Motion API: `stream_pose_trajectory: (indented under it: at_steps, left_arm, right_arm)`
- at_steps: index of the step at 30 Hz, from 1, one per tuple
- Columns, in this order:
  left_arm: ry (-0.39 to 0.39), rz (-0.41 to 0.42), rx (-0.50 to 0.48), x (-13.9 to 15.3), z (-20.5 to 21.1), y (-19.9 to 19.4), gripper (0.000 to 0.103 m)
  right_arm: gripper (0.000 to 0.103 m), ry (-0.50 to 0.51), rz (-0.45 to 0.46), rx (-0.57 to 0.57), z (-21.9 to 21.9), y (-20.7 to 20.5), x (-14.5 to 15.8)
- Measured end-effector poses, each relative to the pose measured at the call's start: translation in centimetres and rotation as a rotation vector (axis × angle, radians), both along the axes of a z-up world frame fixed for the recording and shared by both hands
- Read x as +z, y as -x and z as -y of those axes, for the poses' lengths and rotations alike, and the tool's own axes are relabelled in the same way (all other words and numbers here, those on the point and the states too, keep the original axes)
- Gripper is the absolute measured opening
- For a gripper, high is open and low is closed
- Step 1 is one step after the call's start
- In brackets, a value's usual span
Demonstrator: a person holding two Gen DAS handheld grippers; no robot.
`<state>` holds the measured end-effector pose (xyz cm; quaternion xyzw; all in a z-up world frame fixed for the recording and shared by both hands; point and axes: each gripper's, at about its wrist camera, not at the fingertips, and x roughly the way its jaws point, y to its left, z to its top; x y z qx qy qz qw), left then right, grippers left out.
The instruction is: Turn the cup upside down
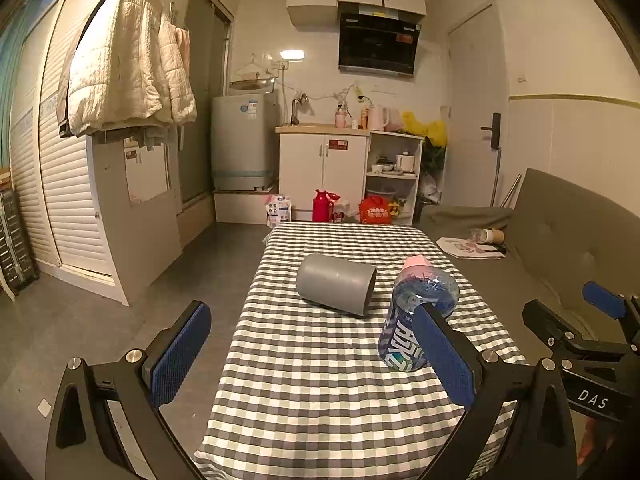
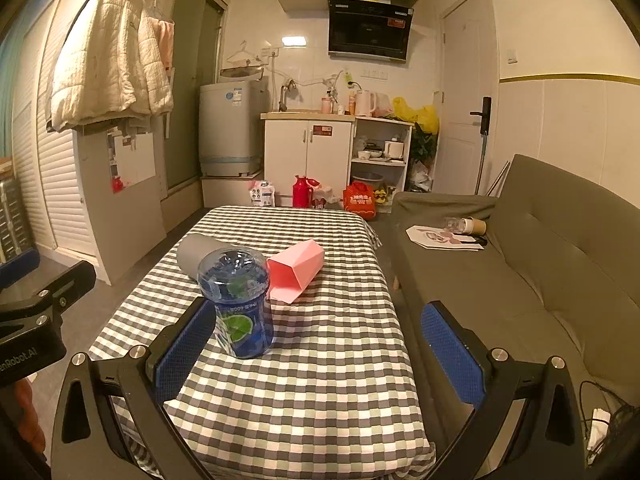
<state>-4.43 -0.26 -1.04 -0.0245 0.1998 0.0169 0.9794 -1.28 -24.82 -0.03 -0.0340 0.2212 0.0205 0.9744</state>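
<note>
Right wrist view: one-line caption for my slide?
Open right gripper faces blue bottle, pink cup lying behind.

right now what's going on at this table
A person holds a gripper in each hand over the checked tablecloth, and both the left gripper and right gripper are open and empty. The grey cup and pink cup lie on their sides; a blue bottle stands inverted. Nothing is gripped yet.

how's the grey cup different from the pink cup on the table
The grey cup is a smooth round cylinder; the pink cup has flat, angular facets. The grey cup looks larger than the pink cup, though the fisheye may exaggerate that. Both lie on their sides on the checked tablecloth, behind the blue bottle.
</note>
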Motion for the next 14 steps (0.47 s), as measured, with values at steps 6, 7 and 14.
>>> stream_pose_trajectory:
  at_steps: [6, 7, 14]
  left_arm:
    - [0.0, -0.003, 0.001, -0.19, 0.02, -0.07, 0.103]
    - [-0.001, -0.004, 0.002, -0.25, 0.06, -0.1, 0.103]
    - [-0.007, 0.009, -0.017, -0.39, 0.32, 0.24, 0.103]
  right_arm:
    - [0.103, -0.004, -0.012, -0.001, -0.08, -0.08, -0.28]
    - [0.103, -0.004, -0.012, -0.001, -0.09, -0.08, -0.29]
    - [0.103, -0.005, -0.014, 0.0, -0.15, -0.07, -0.27]
